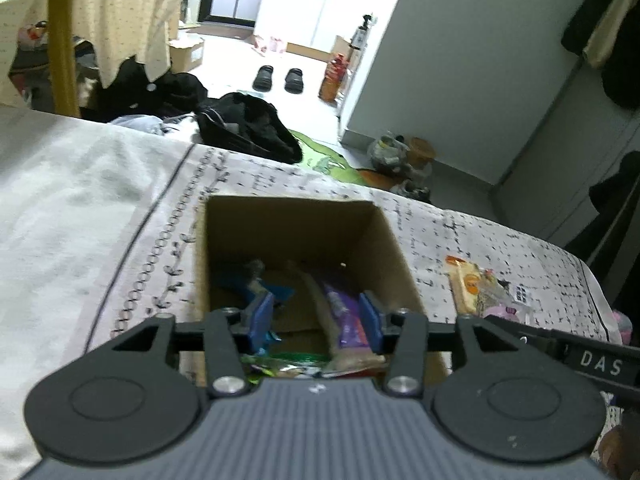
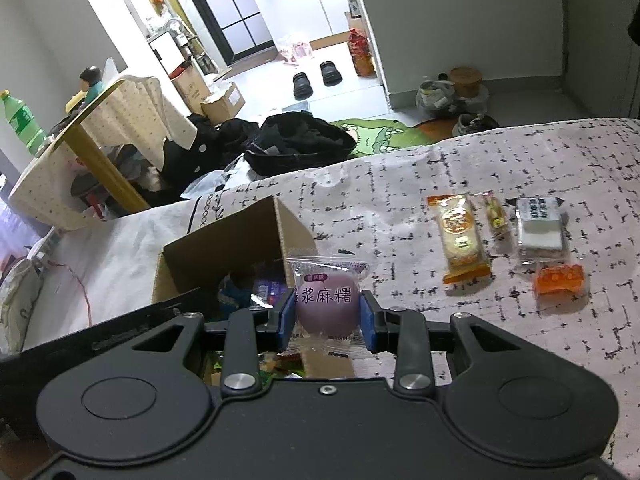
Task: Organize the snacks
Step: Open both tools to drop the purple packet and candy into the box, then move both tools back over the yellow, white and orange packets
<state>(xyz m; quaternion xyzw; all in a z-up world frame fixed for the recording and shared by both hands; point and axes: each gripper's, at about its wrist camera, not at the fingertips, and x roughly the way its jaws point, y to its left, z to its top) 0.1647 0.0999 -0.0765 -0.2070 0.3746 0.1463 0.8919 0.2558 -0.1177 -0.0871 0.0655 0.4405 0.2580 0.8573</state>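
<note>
We see one cardboard box [image 2: 224,256] left of centre on the bed [image 2: 400,200], four wrapped snacks [image 2: 464,240] at right. Right hand-held gripper [image 2: 327,316] clamps one purple mochi packet [image 2: 326,300]; left hand-held gripper [image 1: 316,320] stands part-spread, empty, over the box.

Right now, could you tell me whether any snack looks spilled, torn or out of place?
Nothing stands out. The four packets on the cloth lie flat in a row, intact; the cardboard box stands upright with snacks inside.
</note>
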